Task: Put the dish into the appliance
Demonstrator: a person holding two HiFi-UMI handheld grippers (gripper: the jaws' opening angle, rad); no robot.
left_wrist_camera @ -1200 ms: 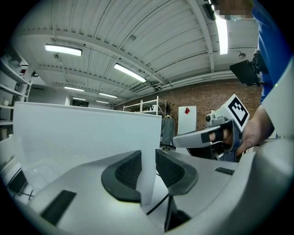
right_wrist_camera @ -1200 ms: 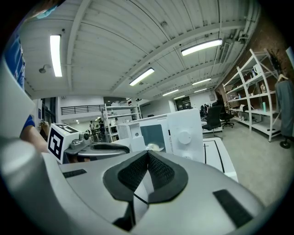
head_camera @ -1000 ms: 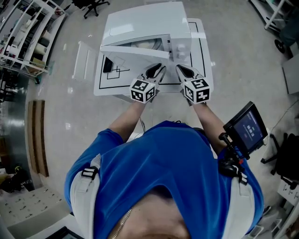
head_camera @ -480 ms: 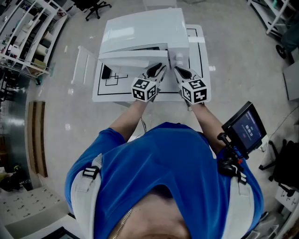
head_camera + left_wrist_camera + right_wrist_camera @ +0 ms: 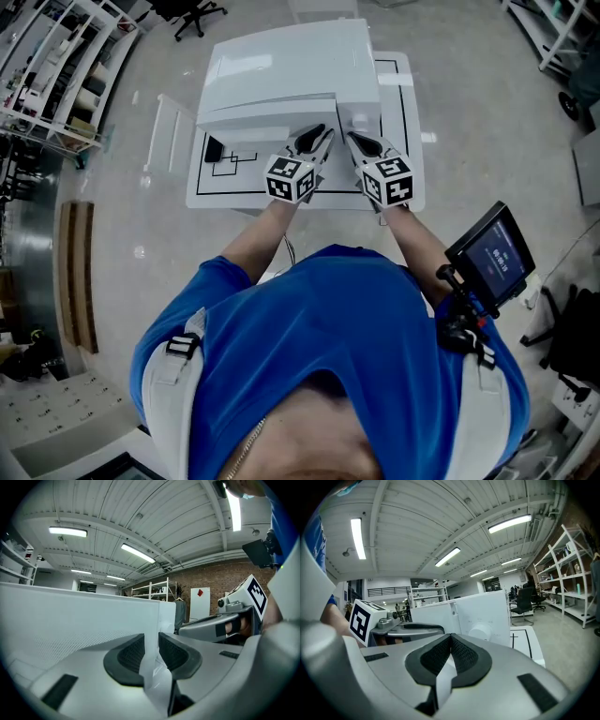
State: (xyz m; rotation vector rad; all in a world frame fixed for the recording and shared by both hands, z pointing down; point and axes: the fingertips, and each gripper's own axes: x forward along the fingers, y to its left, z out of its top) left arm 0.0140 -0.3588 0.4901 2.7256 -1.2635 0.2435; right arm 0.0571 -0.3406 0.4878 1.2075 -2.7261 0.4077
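Pale grey polished flooring (image 5: 112, 244) fills the head view, with metal shelving racks (image 5: 47, 66) cut off at the far left edge. Near the middle stands a white table marked with thin black lines (image 5: 211, 183), and on it a boxy white microwave oven (image 5: 281, 66) seen from above, so only a thin strip of its front shows. A small dark object (image 5: 215, 150) lies on the table by the oven's left corner, too small to identify. The oven's white door with a dotted window (image 5: 70, 616) is shut flat against the body, and the dish shows in no view, the cavity being covered. The left gripper (image 5: 317, 139) points at the door's right end; in its own view the jaws stand a little apart, only the door's white showing through the gap, and whether the tips touch the door is unclear. Just beside it, the right gripper (image 5: 361, 142) faces the control panel with its round white knob (image 5: 480, 631), jaws pressed together on nothing. The person's blue shirt (image 5: 319, 347) hides the table's near edge, and a small black screen (image 5: 492, 258) sits at the right.
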